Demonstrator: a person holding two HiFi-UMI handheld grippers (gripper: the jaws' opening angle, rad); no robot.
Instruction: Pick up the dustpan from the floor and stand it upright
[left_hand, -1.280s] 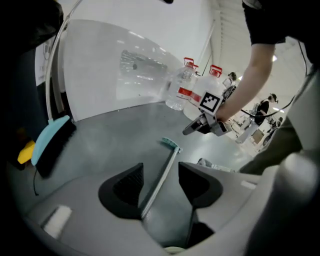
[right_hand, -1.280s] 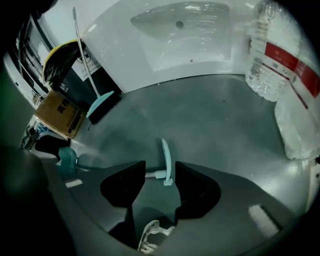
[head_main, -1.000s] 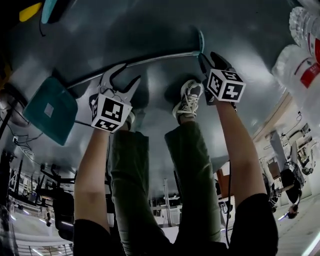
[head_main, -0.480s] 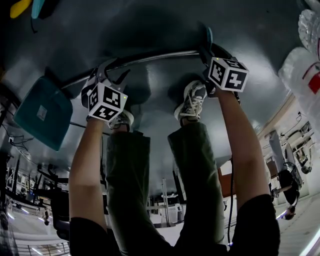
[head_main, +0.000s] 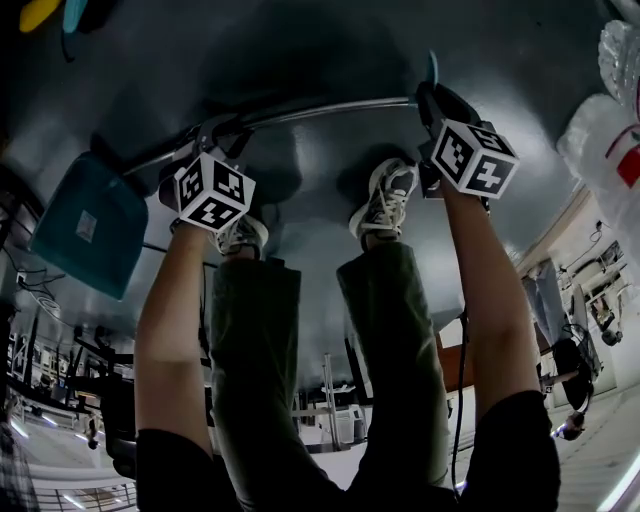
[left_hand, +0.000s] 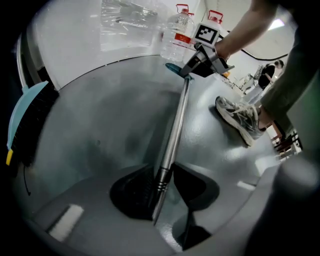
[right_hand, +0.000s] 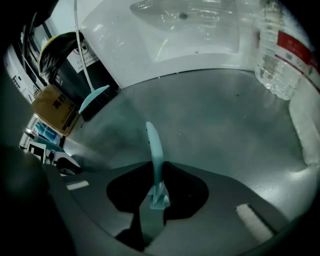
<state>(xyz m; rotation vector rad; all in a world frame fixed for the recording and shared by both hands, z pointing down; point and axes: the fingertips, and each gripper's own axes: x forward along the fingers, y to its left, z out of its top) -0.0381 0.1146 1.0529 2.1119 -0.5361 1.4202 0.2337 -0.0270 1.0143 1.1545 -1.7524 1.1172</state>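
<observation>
The dustpan lies flat on the dark floor, its teal pan (head_main: 85, 225) at the left and its long metal handle (head_main: 300, 108) running right to a teal grip end (head_main: 432, 68). My left gripper (head_main: 215, 130) points steeply down over the handle near the pan. Its jaws are closing, and the metal tube (left_hand: 175, 130) sits between them with the pads against it (left_hand: 159, 187). My right gripper (head_main: 430, 95) is at the far end; its jaws are closing too, with the teal grip (right_hand: 154, 150) pinched between them (right_hand: 157, 197).
The person's two shoes (head_main: 385, 200) stand on the floor just below the handle. Large water bottles (head_main: 610, 110) are stacked at the right. A teal brush (left_hand: 25, 120) leans at the left, near a cardboard box (right_hand: 55, 112).
My left gripper has dropped onto the metal handle and its wide jaws have narrowed round it. My right gripper shifted a little along the teal grip and its jaws have narrowed on it.
</observation>
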